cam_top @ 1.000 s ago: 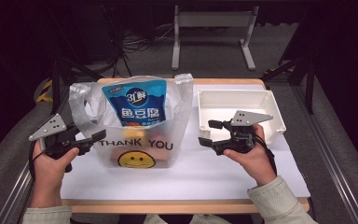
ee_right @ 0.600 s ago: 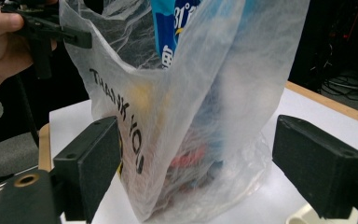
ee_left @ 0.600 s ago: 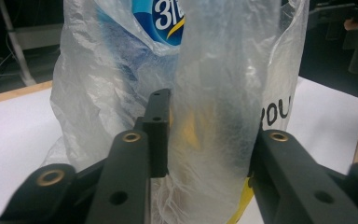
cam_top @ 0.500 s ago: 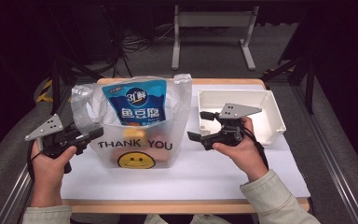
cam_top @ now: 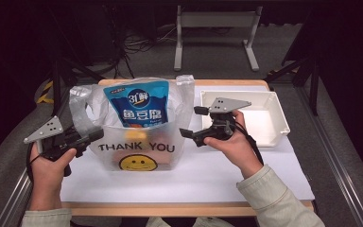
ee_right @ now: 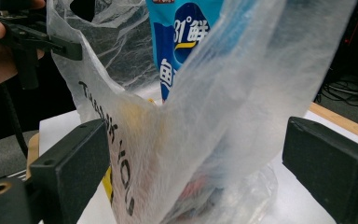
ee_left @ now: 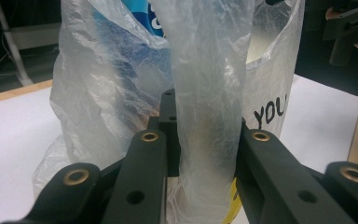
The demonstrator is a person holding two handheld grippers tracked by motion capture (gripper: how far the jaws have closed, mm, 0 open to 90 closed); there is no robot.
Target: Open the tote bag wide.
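Left gripper: fingers just closing, pinching the left handle of the plastic bag. Right gripper: fingers just opening, spread wide, the bag's right side between them, untouched. Judgement: advance the right until the handle strip sits between its pads, then close; keep the left steady. Bag translucent, crinkled, smiley print, blue pouch upright inside, standing on the surface between both grippers.

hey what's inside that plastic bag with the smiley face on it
The plastic bag holds a tall blue pouch that sticks up out of the top. Lower down, yellow and reddish shapes show through the film, too blurred to name. Anything behind the pouch is covered.
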